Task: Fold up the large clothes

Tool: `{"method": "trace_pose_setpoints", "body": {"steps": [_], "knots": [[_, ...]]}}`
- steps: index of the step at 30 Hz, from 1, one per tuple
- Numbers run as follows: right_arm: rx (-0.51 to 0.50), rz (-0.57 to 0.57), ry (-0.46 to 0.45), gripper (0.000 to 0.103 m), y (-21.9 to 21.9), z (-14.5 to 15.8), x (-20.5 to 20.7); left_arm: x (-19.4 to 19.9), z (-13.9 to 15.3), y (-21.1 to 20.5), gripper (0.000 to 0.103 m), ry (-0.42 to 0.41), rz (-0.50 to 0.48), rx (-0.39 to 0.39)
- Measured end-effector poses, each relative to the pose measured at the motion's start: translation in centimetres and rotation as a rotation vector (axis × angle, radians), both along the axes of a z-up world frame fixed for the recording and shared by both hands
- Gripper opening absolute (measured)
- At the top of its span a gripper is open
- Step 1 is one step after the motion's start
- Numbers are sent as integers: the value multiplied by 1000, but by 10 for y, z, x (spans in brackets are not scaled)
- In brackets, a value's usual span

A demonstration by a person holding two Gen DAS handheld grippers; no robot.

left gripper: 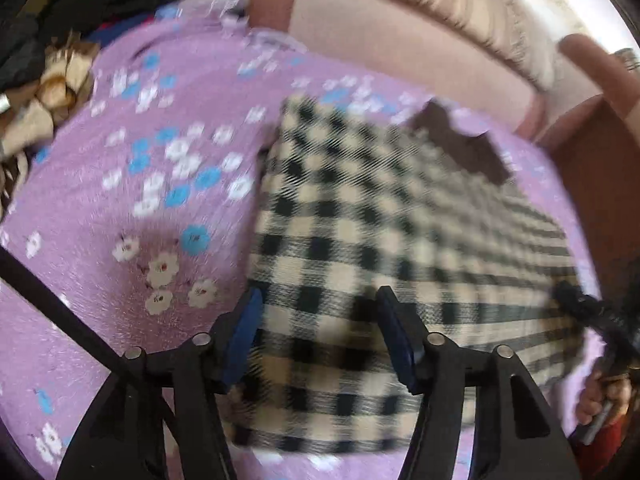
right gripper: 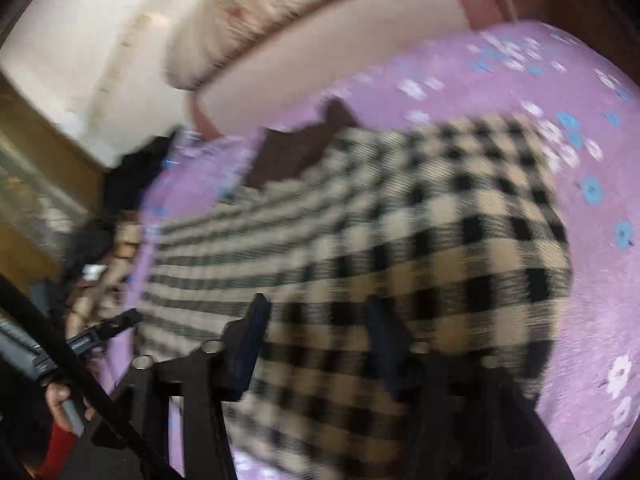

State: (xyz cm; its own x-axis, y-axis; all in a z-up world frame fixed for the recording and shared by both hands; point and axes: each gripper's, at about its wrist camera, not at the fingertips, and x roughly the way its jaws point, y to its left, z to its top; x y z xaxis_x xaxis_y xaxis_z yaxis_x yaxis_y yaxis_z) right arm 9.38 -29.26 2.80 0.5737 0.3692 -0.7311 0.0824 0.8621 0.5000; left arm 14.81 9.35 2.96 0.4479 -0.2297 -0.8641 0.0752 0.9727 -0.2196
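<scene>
A black-and-cream checked garment (left gripper: 380, 240) with a dark brown collar (left gripper: 460, 140) lies folded on a purple flowered bedspread (left gripper: 120, 220). My left gripper (left gripper: 320, 328) is open just above the garment's near left edge, nothing between its blue pads. In the right wrist view the same garment (right gripper: 380, 232) fills the middle, its collar (right gripper: 296, 148) at the far side. My right gripper (right gripper: 320, 328) is open over the garment's near edge, empty. The right gripper also shows at the left view's right edge (left gripper: 592, 312). Both views are motion-blurred.
A pile of dark and tan clothes (left gripper: 52, 60) lies at the bed's far left corner. A pink padded headboard (left gripper: 400, 40) and pillows run along the far side. A brown wooden piece (left gripper: 600, 184) stands at the right. The other gripper and hand show low left (right gripper: 80, 344).
</scene>
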Motion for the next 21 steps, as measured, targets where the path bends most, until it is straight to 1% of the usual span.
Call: {"method": "trace_pose_setpoints", "body": {"steps": [1,2,3,4,5,8,9,10,11,14,16,17,21], "knots": [[-10,-18,13,22,-8,-4,0,1,-6,2,70,13,12,-3],[-9,-35,15,20,-15,-5,0,0,-11,8,71,21,33,-29],[0,-56,8,20,-23,-3,-3,-2,-11,13,71,30,48,-54],[0,-68,3,20,-32,-3,-6,-8,-7,16,71,35,70,-59],[-26,-89,-9,21,-38,2,-9,-14,-2,17,71,31,88,-48],[-140,-143,-38,25,-47,12,-19,-42,20,17,71,-13,131,3],[-165,-156,-46,31,-49,15,-22,-55,28,16,71,-36,143,12],[-190,-171,-54,35,-49,18,-25,-63,32,18,71,-51,153,17],[-220,-187,-71,39,-48,23,-28,-70,36,17,71,-61,162,23],[-287,-198,-121,41,-37,35,-37,-95,48,17,71,-83,194,31],[-344,-203,-151,44,-27,43,-40,-112,57,18,71,-101,208,29],[-383,-202,-171,48,-20,47,-45,-118,61,18,71,-112,213,33],[-460,-182,-225,49,6,58,-55,-143,81,16,71,-176,233,65]]}}
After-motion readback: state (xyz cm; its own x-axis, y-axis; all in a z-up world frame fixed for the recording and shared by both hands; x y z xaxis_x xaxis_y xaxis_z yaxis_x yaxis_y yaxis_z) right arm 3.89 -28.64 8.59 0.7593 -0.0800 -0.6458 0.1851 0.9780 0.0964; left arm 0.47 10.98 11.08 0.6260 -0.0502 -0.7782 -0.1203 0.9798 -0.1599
